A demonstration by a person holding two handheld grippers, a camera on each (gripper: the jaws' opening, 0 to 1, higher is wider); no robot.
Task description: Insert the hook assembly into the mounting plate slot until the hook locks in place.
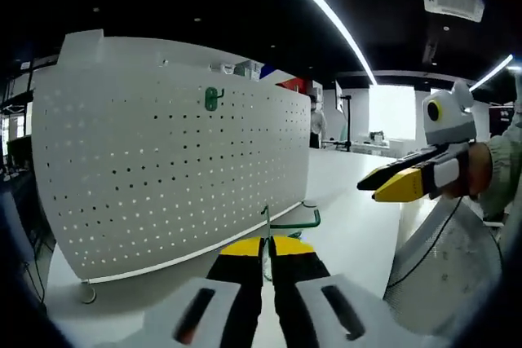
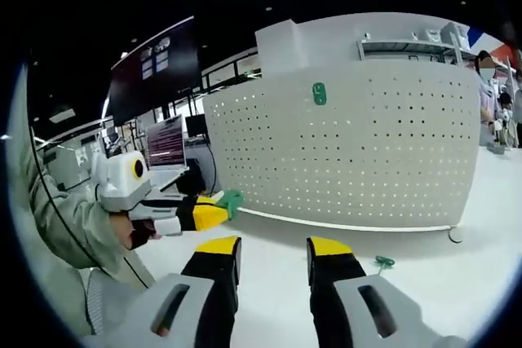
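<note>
- Left gripper [image 1: 267, 248]: yellow-tipped black fingers [image 1: 241, 248] drawn close together, pinching the thin stem of a green hook [image 1: 292, 222]. The hook's bent wire rises just past the fingertips and arcs away to the right of them. In the right gripper view this gripper [image 2: 222, 205] comes in from the left, a green piece showing at its tip [image 2: 231, 199].
- Right gripper [image 2: 273, 252]: fingers [image 2: 218, 248] spread wide, a clear gap between them, nothing held. In the left gripper view it [image 1: 390, 183] hangs to the right of and above the left fingers, gripped by a person's hand [image 1: 481, 170] in a pale sleeve.
- Second green hook [image 2: 382, 264]: lying loose on the worktop [image 2: 269, 258], just to the right of the right fingers and apart from them.
- White perforated mounting plate [image 1: 163, 160]: upright on the worktop beyond both pairs of fingers, well apart from them, standing on small feet.
- Green hook already on the plate [image 1: 213, 99]: seated high in the upper rows of holes, above and left of the left fingers; seen also in the right gripper view [image 2: 319, 94].
- Dark monitor screens [image 2: 155, 67]: beyond the plate, to the left of the right fingers.
</note>
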